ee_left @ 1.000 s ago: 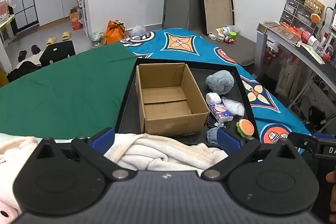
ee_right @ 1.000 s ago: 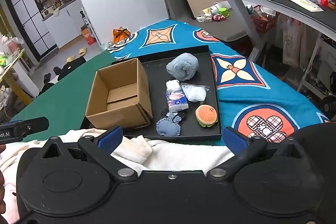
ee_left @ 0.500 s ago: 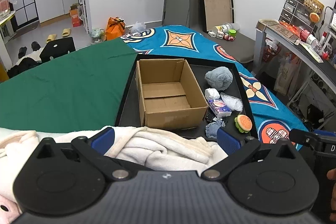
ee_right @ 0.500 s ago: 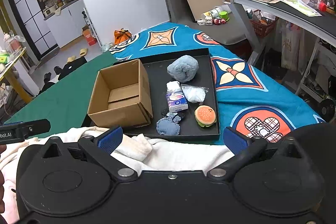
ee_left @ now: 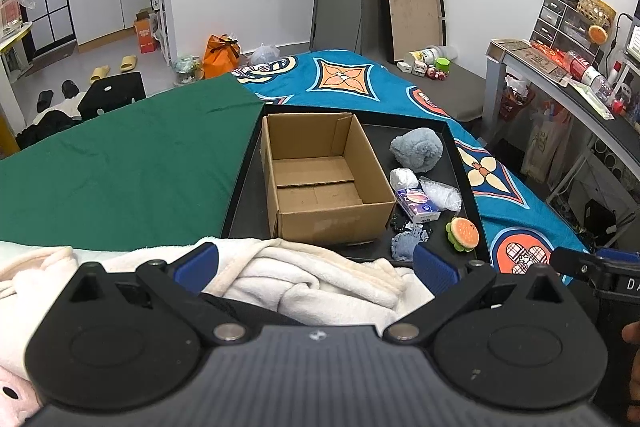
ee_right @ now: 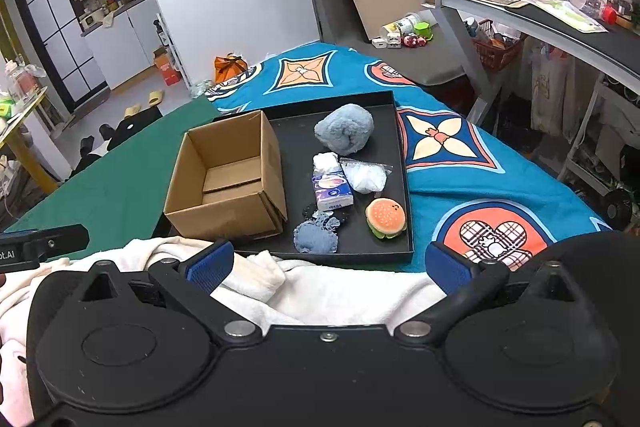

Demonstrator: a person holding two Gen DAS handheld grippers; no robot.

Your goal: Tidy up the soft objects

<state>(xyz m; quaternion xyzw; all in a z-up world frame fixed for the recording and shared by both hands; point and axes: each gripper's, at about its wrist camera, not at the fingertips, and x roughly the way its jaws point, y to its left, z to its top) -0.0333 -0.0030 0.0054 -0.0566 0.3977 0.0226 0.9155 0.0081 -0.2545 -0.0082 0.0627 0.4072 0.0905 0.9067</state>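
Note:
An empty cardboard box stands in a black tray on the bed. Right of it lie a blue fluffy ball, a white wad, a tissue pack, a clear bag, a burger toy and a blue cloth scrap. My left gripper and right gripper are open and empty, held above a cream fleece short of the tray.
A green cloth covers the bed on the left, a blue patterned cover the right. A desk stands at the right. A flat tray leans on the far wall. Bags and shoes lie on the floor.
Both grippers have risen and drawn back a little, so the tray and box sit lower and farther in view. Nothing on the tray has moved.

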